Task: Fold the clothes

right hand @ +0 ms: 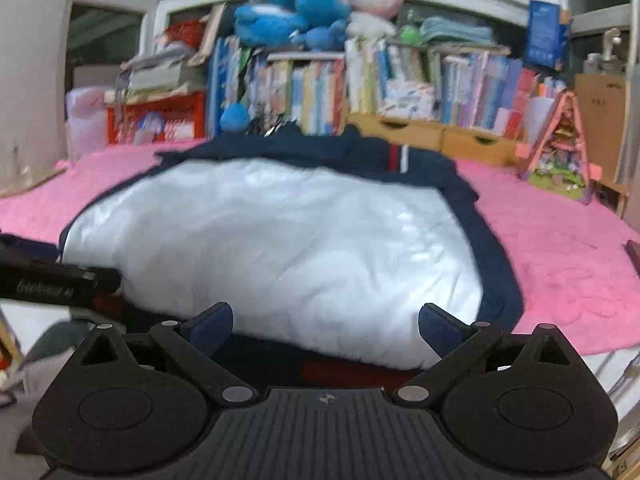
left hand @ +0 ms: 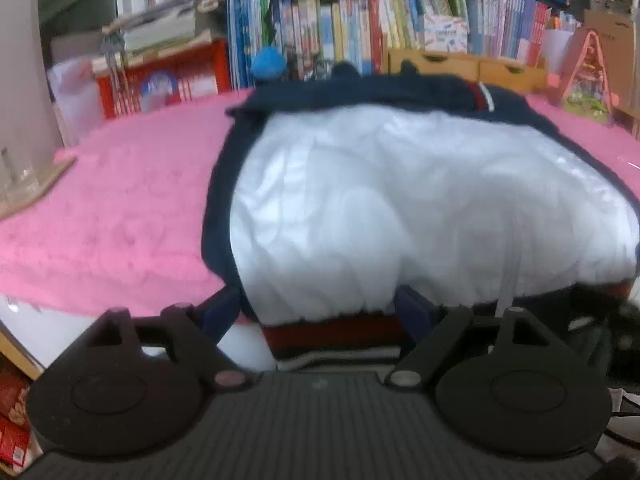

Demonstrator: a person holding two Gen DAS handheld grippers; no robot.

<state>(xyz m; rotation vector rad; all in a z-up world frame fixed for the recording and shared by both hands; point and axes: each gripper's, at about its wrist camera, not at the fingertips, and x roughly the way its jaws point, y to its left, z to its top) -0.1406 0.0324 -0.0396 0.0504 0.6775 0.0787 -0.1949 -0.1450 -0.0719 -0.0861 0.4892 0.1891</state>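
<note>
Left wrist view: the left gripper (left hand: 320, 312) is seen with its jaws spread wide, and the near hem of the jacket (left hand: 400, 200) lies between the two blue fingers (left hand: 222, 312), though no pinch on the cloth can be made out. The jacket is spread flat on the pink blanket (left hand: 120, 208) ahead of the jaws, its white lining turned up and a navy border framing it (a red band shows at the near hem, just below the fingertips). Beyond the jaws, past the far edge of the garment, a row of books (left hand: 360, 32) is ranged.

In the right wrist view, the right gripper (right hand: 326, 324) is likewise held with jaws fully apart, nothing pressed between them; the jacket (right hand: 280, 248) lies directly ahead and reaches in between the fingertips. To the left of these jaws a black part of the other gripper (right hand: 52, 284) is visible at the garment's near corner. Plush toys (right hand: 292, 12) are perched on the books far ahead.
</note>
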